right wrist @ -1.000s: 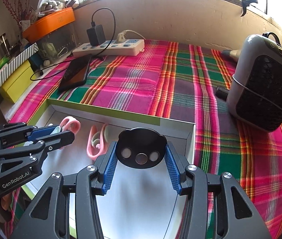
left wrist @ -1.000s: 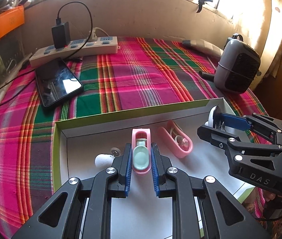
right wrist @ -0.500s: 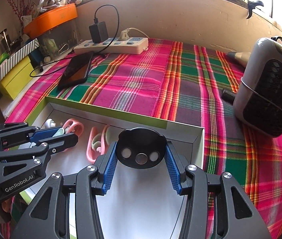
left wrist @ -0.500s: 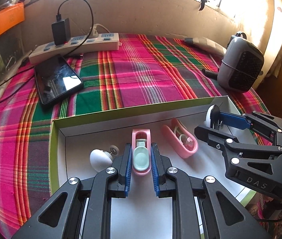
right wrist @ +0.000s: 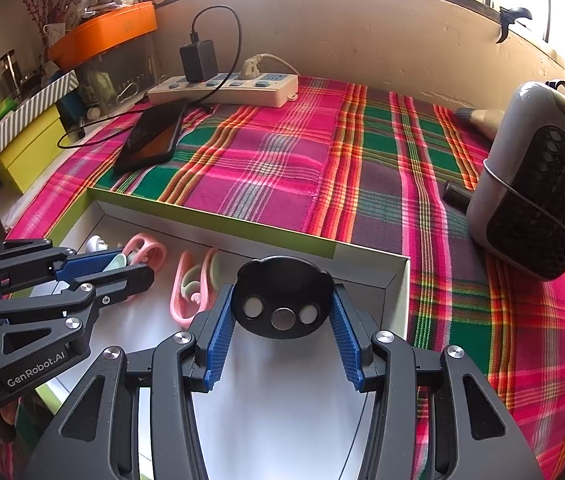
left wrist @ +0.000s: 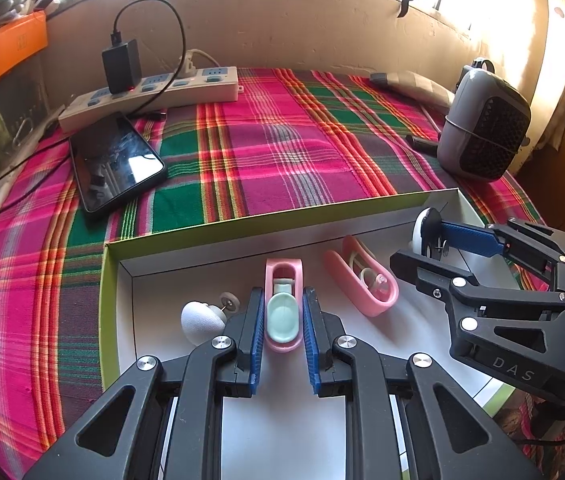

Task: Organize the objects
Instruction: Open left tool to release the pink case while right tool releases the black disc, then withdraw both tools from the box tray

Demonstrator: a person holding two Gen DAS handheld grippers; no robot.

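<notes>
My left gripper (left wrist: pixel 282 312) is shut on a pink clip with a mint pad (left wrist: pixel 282 304), held over the white inside of a shallow green-edged box (left wrist: pixel 266 220). A second pink clip (left wrist: pixel 362 276) lies in the box to its right, and a small white knob (left wrist: pixel 201 322) to its left. My right gripper (right wrist: pixel 282 312) is shut on a round black disc with three metal spots (right wrist: pixel 282 300), held over the box's right end; it also shows in the left wrist view (left wrist: pixel 430 236). The left gripper shows in the right wrist view (right wrist: pixel 122 268).
The box sits on a plaid cloth (left wrist: pixel 282 148). A phone (left wrist: pixel 114 160), a power strip with a charger (left wrist: pixel 150 92) and a grey heater (left wrist: pixel 482 128) stand beyond it. An orange-lidded container (right wrist: pixel 102 36) and a yellow box (right wrist: pixel 26 148) are at the left.
Both grippers have drawn back toward me and a little higher, each keeping its object. The white knob has come further into view in the left wrist view.
</notes>
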